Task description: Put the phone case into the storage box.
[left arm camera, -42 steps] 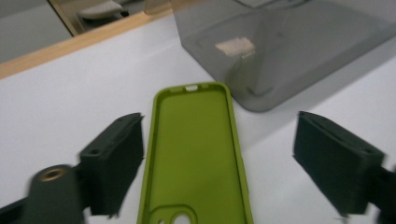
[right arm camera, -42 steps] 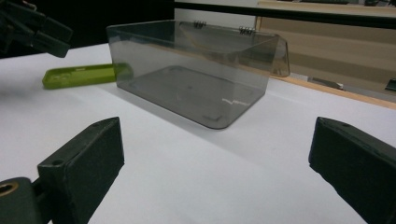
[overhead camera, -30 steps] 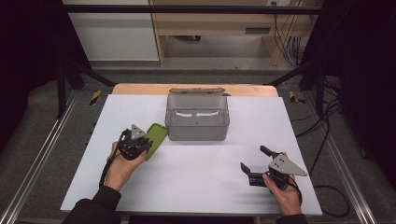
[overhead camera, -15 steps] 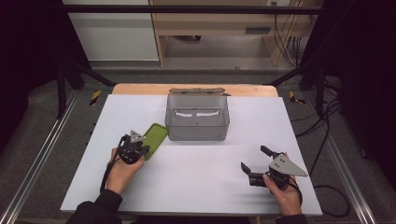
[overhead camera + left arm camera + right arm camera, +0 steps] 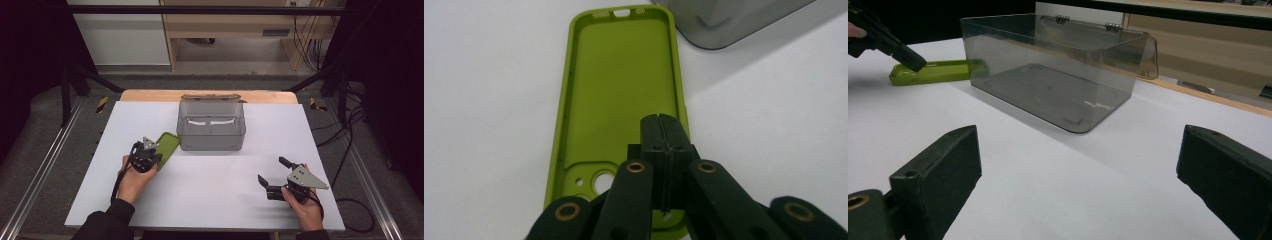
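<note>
Bare white table lies between both tools; the grey box blocks the centre back.

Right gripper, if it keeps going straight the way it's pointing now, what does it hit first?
Probably the clear grey box: the open right gripper faces it across bare white table, with nothing between them. Depth is hard to judge.

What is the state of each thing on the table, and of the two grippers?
Green phone case: flat on the table, hollow side up, empty.
Clear grey box: lid open, empty.
Left gripper: jaws closed, over the case.
Right gripper: jaws wide open, holding nothing.
</note>
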Demonstrator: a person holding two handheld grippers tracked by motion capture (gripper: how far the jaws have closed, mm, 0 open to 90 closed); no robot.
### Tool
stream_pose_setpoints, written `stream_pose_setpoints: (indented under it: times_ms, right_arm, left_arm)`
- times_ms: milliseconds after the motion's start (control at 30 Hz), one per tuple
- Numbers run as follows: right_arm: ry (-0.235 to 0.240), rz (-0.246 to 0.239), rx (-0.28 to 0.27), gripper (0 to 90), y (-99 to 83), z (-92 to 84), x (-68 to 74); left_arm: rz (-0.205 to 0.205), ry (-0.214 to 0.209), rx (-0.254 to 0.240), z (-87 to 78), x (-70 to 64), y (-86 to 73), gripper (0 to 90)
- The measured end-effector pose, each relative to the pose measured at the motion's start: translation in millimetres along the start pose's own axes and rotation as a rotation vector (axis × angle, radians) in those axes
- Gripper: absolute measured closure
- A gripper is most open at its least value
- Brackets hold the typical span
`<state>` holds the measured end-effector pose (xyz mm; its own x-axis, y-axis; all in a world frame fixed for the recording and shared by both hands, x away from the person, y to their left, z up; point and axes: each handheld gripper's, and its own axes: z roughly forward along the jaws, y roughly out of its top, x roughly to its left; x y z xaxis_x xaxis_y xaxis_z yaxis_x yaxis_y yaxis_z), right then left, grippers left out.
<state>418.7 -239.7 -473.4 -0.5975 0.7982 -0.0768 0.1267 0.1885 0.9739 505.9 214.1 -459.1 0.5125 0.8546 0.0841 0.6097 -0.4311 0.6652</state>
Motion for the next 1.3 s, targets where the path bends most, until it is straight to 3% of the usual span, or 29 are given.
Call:
stream_pose_setpoints:
  times_ms: [167,333,433,933,1300]
  right_arm:
    - [0.003,0.001,0.007,4.0,0.1,0.4,0.4]
    - [-0.002,-0.008,0.027,4.0,-1.1,1.1,1.0]
    - [-0.004,-0.011,0.041,4.0,-1.8,2.9,1.9]
    - [-0.008,-0.018,0.052,3.9,-3.0,3.5,2.2]
    - [-0.010,-0.020,0.059,4.0,-3.2,3.3,1.9]
  left_arm:
    - [-0.030,-0.011,0.004,-1.9,-3.4,-9.9,90.0]
    - [-0.029,-0.001,0.006,-7.3,-5.7,-18.7,90.0]
    - [-0.050,-0.018,0.002,-7.7,-1.4,-20.3,90.0]
    - [-0.050,-0.066,0.013,-20.2,-1.8,-32.8,90.0]
    - [-0.076,-0.123,-0.007,-43.6,-11.2,-61.2,90.0]
